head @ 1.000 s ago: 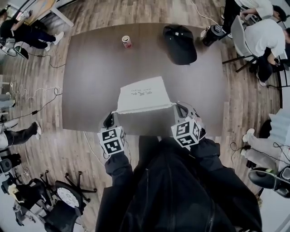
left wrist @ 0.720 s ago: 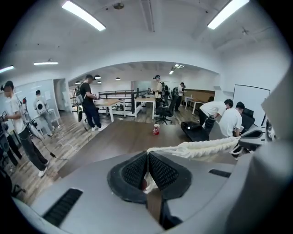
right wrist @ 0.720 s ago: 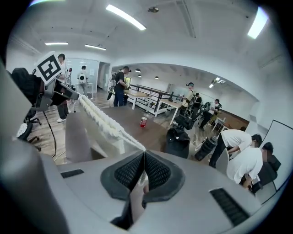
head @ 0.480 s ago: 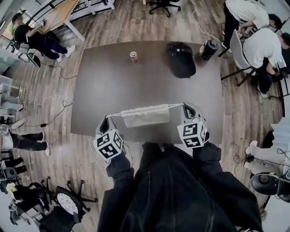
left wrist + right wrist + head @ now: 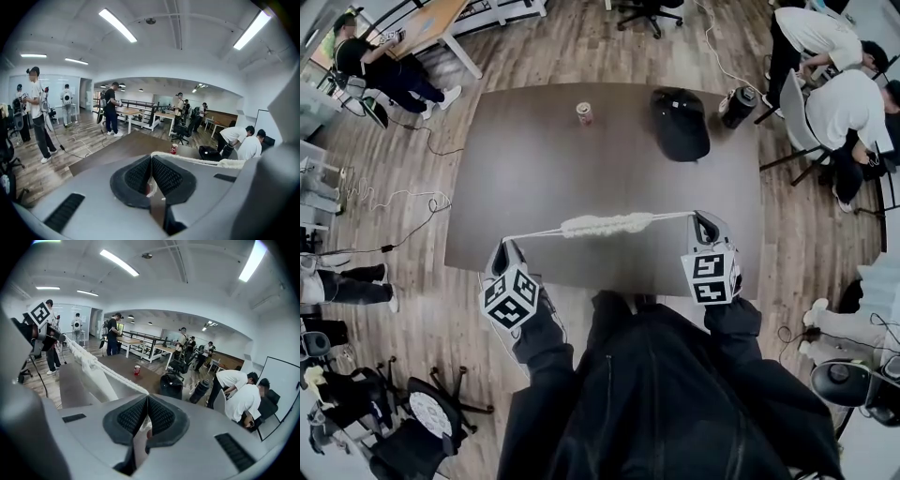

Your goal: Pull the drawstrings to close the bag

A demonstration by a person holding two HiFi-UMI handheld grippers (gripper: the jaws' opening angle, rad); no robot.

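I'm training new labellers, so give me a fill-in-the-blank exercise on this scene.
1. The left gripper and right gripper are each shut on a white ____.
2. The bag hangs gathered ____ the two grippers.
3. On the far side of the table stands a red ____.
Missing words: drawstring; between; can.

No readable text; can [image 5: 584,113] label too small.
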